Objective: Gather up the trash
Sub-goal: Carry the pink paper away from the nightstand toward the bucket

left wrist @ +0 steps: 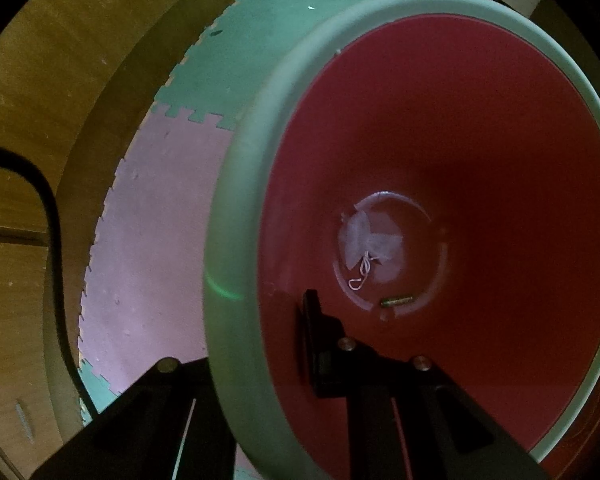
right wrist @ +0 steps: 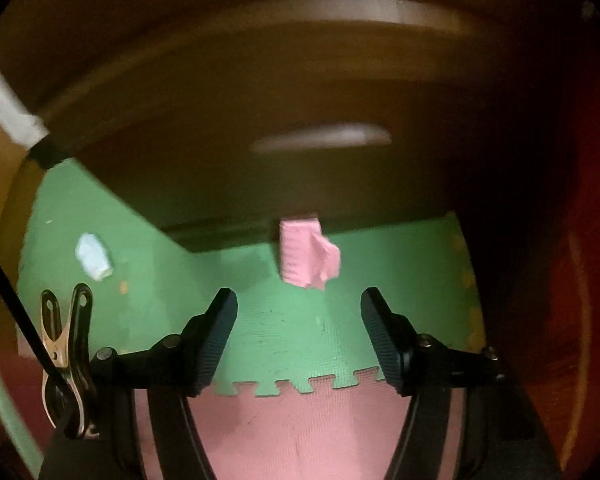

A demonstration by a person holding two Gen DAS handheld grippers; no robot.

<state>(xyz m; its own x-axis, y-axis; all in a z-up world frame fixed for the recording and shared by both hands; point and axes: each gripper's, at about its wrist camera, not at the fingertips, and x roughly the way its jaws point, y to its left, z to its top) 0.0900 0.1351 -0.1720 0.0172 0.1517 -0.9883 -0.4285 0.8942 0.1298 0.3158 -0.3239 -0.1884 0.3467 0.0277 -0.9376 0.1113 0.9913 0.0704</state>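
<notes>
In the right wrist view, my right gripper (right wrist: pixel 299 334) points steeply down at the floor mat with its jaws spread wide and nothing between them. One piece of crumpled pink paper (right wrist: pixel 308 254) lies on the green mat tile (right wrist: pixel 139 280), just ahead of the fingertips and roughly centred on the gap, apart from both pads. A second piece, pale blue-white crumpled paper (right wrist: pixel 93 256), lies on the same tile, well off to the left of the left finger. That makes two pieces of trash loose on the mat. One metal spring clip (right wrist: pixel 65 344) is fixed at the gripper's left side, on a black cable (right wrist: pixel 15 312).

In the left wrist view, my left gripper (left wrist: pixel 300 340) is clamped on the pale green rim of the one bin (left wrist: pixel 235 184), one finger outside the rim, the other inside against the red wall. On the bin's bottom I count one crumpled translucent wrapper (left wrist: pixel 362 240) with a white looped string; a small dark oblong item (left wrist: pixel 398 301) lies near it, possibly another scrap, too small to identify. A pink mat tile (left wrist: pixel 155 216) adjoins the green one beside the bin.
</notes>
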